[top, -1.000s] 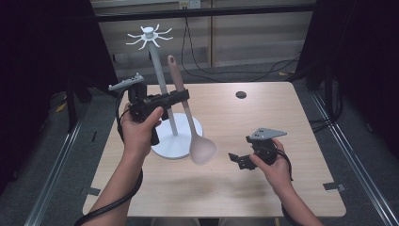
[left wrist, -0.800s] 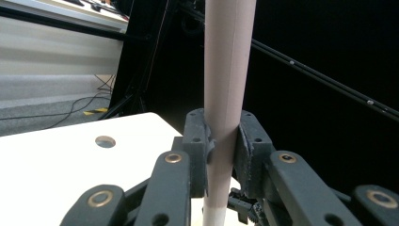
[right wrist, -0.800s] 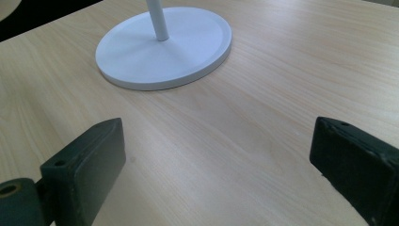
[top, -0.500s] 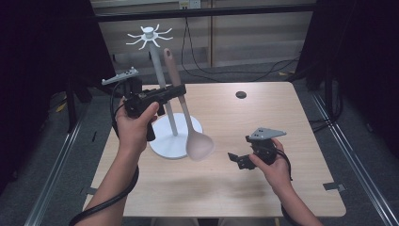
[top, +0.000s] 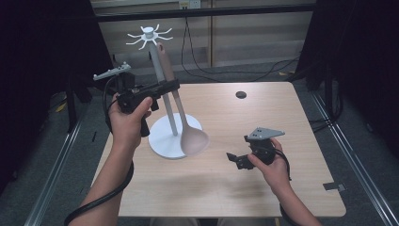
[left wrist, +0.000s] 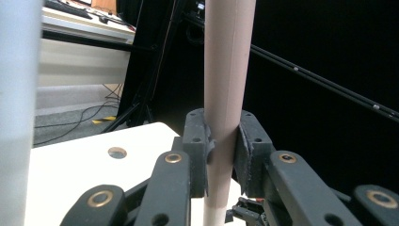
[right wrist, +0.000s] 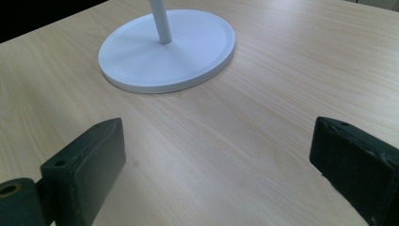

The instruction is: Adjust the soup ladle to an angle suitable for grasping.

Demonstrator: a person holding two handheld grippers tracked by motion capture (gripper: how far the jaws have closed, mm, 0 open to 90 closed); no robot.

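A light wood tabletop (top: 282,122) stands on a grey floor (top: 66,155) with metal rails (top: 51,174) along both sides. Behind it runs a pale panelled wall (top: 244,37), with black cables (top: 263,68) lying at its foot and a socket (top: 188,4) above. Dark curtains (top: 42,52) close off left and right. A small dark disc (top: 241,94) sits in the tabletop.
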